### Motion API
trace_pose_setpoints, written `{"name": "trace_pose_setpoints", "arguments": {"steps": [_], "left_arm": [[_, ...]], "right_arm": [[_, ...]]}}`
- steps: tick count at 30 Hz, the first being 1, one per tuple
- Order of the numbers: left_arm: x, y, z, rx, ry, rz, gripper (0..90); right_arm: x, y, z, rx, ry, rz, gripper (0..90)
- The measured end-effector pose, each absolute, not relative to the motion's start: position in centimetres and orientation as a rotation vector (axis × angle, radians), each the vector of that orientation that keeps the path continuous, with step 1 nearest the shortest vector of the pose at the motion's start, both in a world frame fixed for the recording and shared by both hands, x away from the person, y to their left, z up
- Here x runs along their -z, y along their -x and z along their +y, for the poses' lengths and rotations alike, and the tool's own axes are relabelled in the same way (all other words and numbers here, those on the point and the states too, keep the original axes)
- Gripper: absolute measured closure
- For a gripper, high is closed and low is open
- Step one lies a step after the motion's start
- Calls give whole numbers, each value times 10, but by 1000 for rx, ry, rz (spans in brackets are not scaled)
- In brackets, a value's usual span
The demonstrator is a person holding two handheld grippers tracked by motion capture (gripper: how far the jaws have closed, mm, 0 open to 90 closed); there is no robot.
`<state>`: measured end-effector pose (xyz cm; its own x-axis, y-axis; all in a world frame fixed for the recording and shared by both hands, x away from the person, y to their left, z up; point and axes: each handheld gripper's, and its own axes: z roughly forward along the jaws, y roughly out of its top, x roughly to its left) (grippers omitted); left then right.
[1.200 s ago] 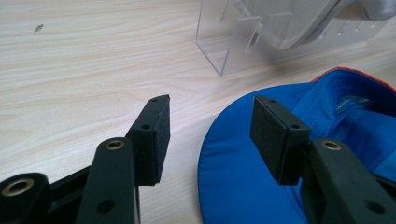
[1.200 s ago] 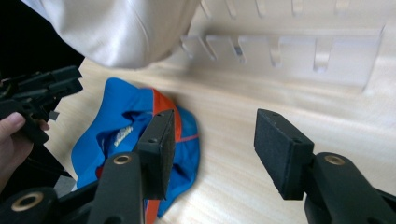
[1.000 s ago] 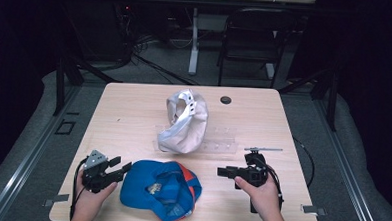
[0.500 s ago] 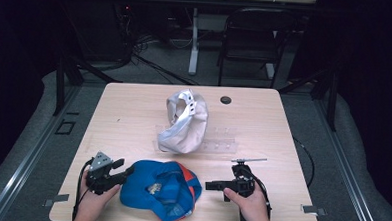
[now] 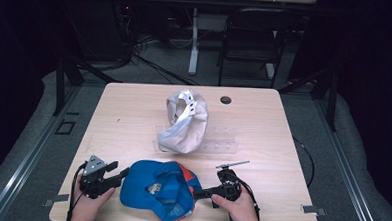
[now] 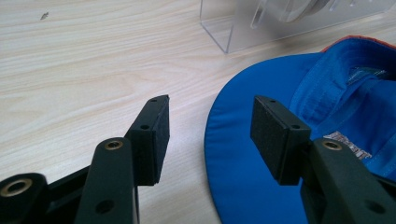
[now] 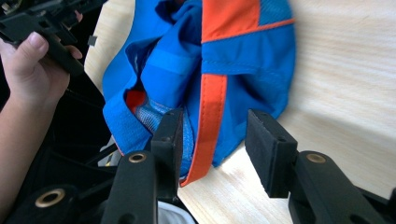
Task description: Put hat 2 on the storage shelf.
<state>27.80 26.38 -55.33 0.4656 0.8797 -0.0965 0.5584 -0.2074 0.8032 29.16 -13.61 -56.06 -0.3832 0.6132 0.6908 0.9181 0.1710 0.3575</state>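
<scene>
- I am working at the table (image 5: 134,108), near its front edge, where the blue cap (image 5: 158,189) is lying upside down between my two claws; a white cap (image 5: 183,122) on a clear stand (image 5: 222,144) is sitting farther back, well out of my way.
- I am judging the step as taking the blue cap by both sides at once, so I am wanting the two bites level and even, or the cloth will be twisting as it lifts.
- My left claw (image 6: 208,128) is standing open, one pad over bare wood and the other over the brim (image 6: 243,140); I am thinking it needs to be sliding further in so the brim's edge is lying deep between the pads before closing.
- My right claw (image 7: 212,140) is also open, straddling the back of the blue cap where the orange band (image 7: 210,116) is running down to the hem; nothing is gripped.
- I am aiming to pinch that band, the firmest bit there, rather than the loose mesh (image 7: 149,114) beside it, which I expect would be slipping.
</scene>
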Motion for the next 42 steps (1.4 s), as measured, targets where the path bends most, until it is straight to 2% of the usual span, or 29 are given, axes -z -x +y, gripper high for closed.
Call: {"name": "trace_pose_setpoints", "arguments": {"steps": [12, 28, 42], "left_arm": [[554, -276, 267, -503, -1885, 1216, 477], [554, -277, 266, -504, -1891, 1215, 478], [555, -277, 265, -505, -1888, 1213, 479]], "right_arm": [[571, -290, -123, 1013, 1398, -2041, 580], [577, -296, -129, 1002, 1423, -1875, 746], [571, -299, -142, 1089, 1535, -1802, 778]]}}
